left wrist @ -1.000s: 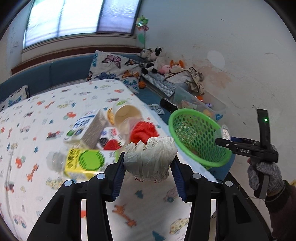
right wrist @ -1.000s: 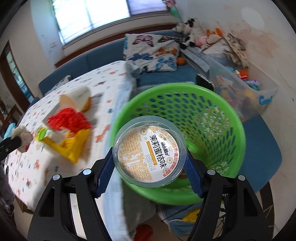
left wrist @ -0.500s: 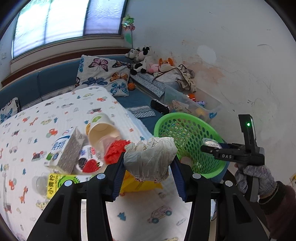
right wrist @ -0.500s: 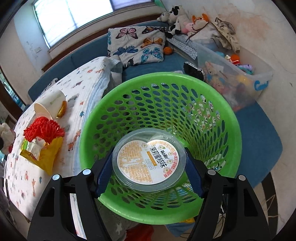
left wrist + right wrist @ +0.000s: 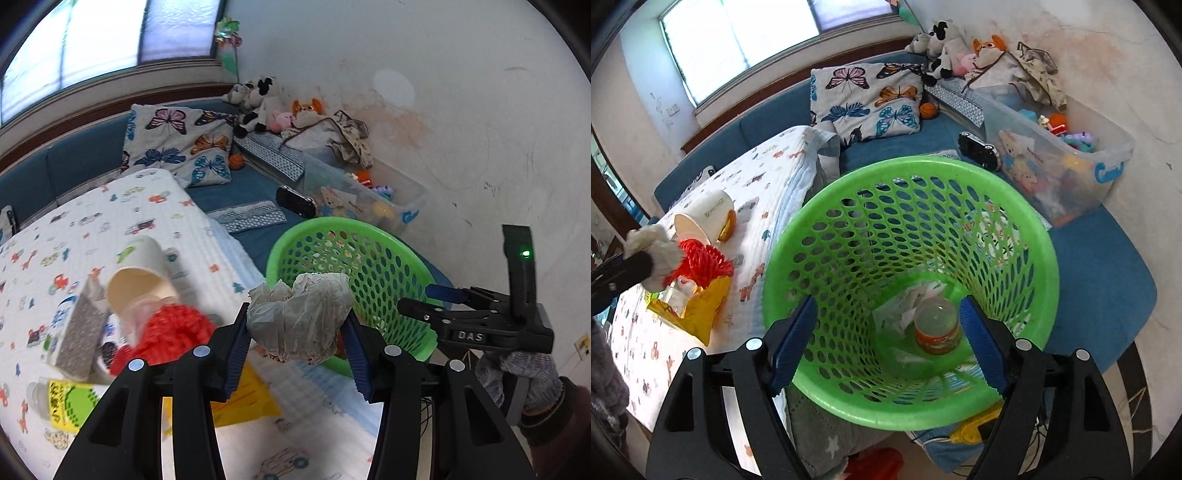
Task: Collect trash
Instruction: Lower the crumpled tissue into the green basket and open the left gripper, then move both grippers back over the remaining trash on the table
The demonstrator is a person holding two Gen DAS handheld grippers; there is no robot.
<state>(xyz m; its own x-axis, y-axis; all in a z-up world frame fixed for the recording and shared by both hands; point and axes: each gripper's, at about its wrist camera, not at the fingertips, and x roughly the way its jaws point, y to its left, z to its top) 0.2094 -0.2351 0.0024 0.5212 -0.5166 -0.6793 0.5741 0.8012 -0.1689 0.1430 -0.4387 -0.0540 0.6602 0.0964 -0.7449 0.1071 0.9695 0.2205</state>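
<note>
Basket (image 5: pixel 908 413) (cup (image 5: pixel 937 326) inside) beside table (image 5: pixel 177 221); left gripper (image 5: pixel 297 345) clamps wad (image 5: pixel 299 321).

You've got a bright green basket (image 5: pixel 820 236) full of holes, a white crumpled paper wad (image 5: pixel 299 317), blue gripper pads (image 5: pixel 792 343), a butterfly-print pillow (image 5: pixel 866 98), and a white tablecloth (image 5: pixel 110 218) dotted with cartoon cars and giraffes.

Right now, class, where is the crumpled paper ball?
The crumpled paper ball is clamped between the left gripper fingers, held above the table edge just left of the green basket; the right wrist view shows it at far left.
</note>
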